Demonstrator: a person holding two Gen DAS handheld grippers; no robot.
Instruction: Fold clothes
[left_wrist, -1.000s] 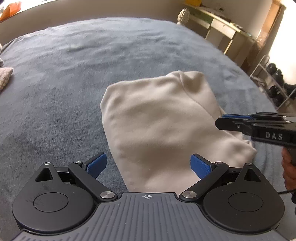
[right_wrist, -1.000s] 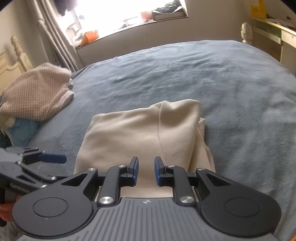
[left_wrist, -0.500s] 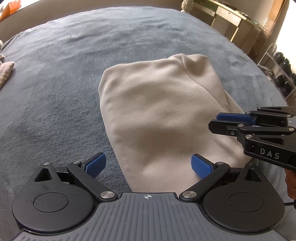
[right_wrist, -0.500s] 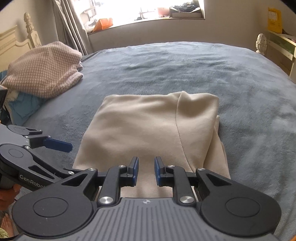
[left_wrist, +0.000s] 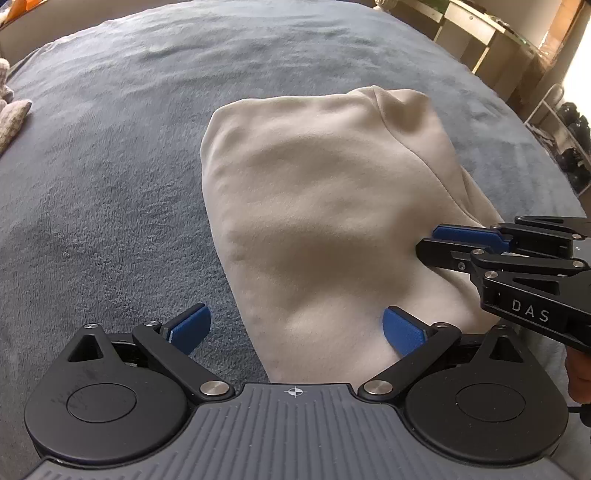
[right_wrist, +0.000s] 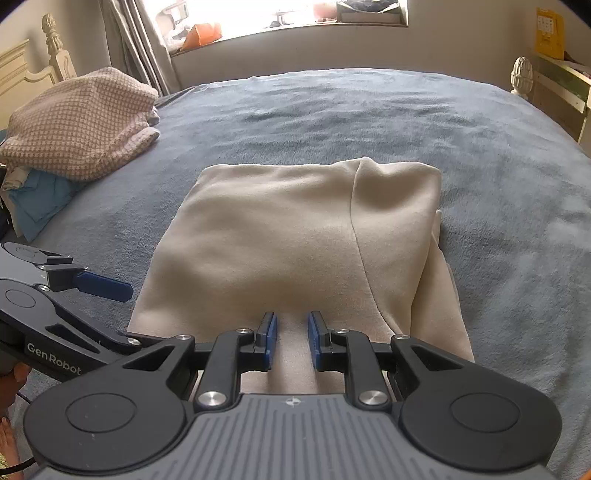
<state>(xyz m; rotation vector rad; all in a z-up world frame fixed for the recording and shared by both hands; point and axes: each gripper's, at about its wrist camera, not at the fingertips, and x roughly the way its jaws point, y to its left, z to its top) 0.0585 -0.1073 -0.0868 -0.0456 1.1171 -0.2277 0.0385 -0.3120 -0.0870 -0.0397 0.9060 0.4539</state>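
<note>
A cream garment, folded into a rough rectangle, lies on the blue-grey bed cover; it also shows in the right wrist view. My left gripper is wide open and empty over the garment's near left corner. My right gripper has its jaws narrowly apart and nothing between them, just above the garment's near edge. In the left wrist view the right gripper comes in from the right. In the right wrist view the left gripper comes in from the left.
A stack of folded clothes, checked pink on top, blue beneath, lies at the bed's left. A headboard post and curtains stand behind it. A desk and a shoe rack stand to the bed's right.
Both grippers have moved forward and lower toward the garment, which now looks larger. The right gripper has come further over its near right edge. Neither jaw opening has changed.
</note>
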